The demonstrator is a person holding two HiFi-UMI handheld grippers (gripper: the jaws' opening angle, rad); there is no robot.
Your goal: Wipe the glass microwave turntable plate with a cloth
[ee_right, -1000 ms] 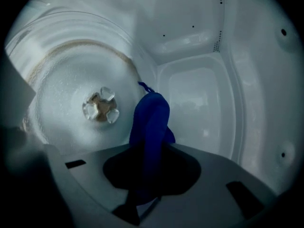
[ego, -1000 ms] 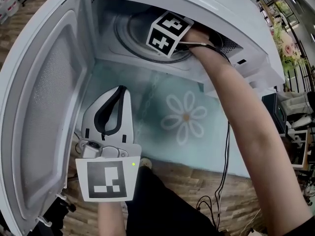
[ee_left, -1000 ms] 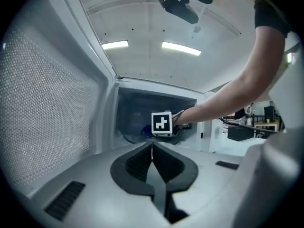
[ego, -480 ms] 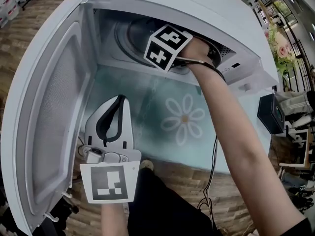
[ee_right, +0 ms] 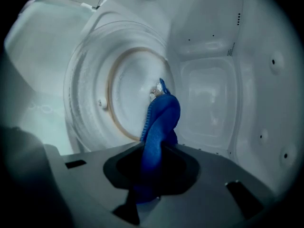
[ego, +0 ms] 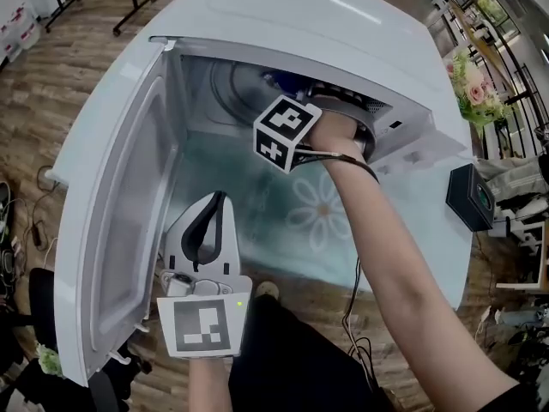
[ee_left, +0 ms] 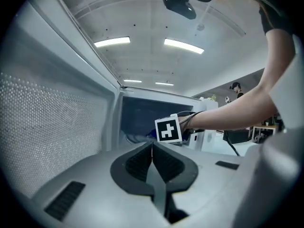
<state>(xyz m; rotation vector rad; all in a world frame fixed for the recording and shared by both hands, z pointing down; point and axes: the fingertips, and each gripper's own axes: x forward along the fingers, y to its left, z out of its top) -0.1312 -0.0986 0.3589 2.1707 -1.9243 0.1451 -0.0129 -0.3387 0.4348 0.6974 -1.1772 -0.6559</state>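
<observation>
The glass turntable plate (ee_right: pixel 95 103) lies on the floor of the open microwave (ego: pixel 283 15), with its ring-shaped support showing through it. My right gripper (ee_right: pixel 154 148) is inside the cavity, shut on a blue cloth (ee_right: pixel 160 120). The cloth's free end reaches the plate near its centre. In the head view only this gripper's marker cube (ego: pixel 286 133) and the hand show at the opening. My left gripper (ego: pixel 206 226) hangs shut and empty in front of the microwave, beside the open door. Its jaws (ee_left: pixel 152 145) point toward the cavity.
The microwave door (ego: pixel 120 204) stands wide open at the left. A teal tablecloth with a daisy print (ego: pixel 322 213) covers the table in front. A black box (ego: pixel 472 197) sits at the right edge, and a cable (ego: pixel 353 316) trails down from the right arm.
The head view has drawn back and higher. The right gripper's cube now sits nearer the cavity's front edge than before. The left gripper stays shut in the same place before the door.
</observation>
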